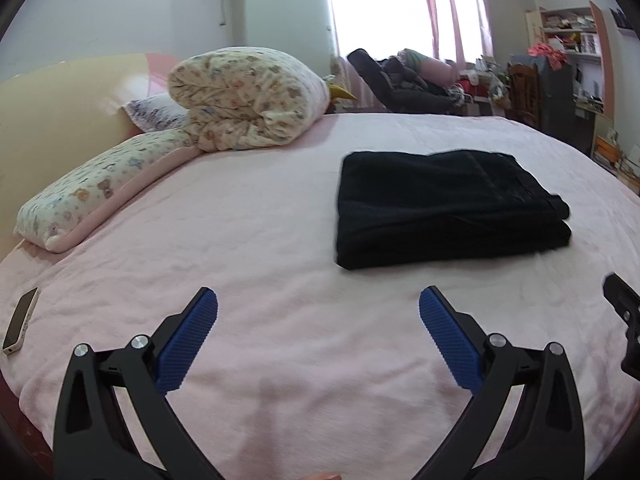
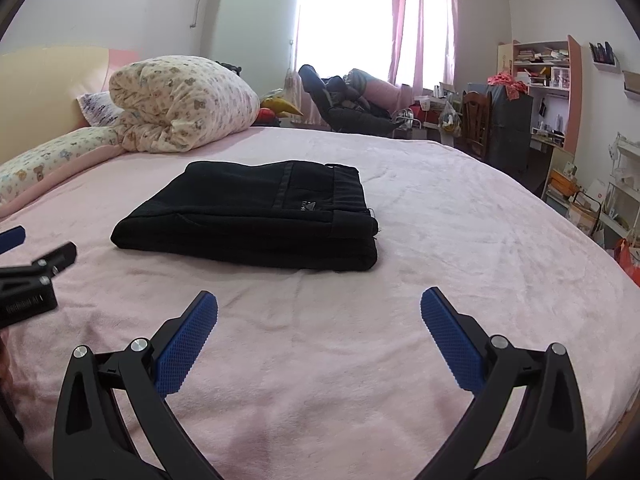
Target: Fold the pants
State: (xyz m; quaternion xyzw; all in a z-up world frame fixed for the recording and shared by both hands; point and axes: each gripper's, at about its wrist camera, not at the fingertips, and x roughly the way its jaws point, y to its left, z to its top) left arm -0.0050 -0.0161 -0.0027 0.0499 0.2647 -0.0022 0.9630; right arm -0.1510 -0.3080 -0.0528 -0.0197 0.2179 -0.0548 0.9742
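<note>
The black pants (image 1: 444, 208) lie folded into a flat rectangular stack on the pink bed sheet (image 1: 248, 264). In the right wrist view the pants (image 2: 256, 216) sit ahead and a little left. My left gripper (image 1: 318, 304) is open and empty, held above the sheet, short of the pants and to their left. My right gripper (image 2: 319, 304) is open and empty, held above the sheet in front of the pants. Neither gripper touches the pants. Part of the left gripper shows at the left edge of the right wrist view (image 2: 36, 268).
A rolled floral quilt (image 1: 248, 100) and a long pillow (image 1: 100, 188) lie at the head of the bed. A phone (image 1: 20, 320) lies near the bed's left edge. A chair with clothes (image 2: 348, 108), a desk and shelves (image 2: 540, 92) stand beyond the bed.
</note>
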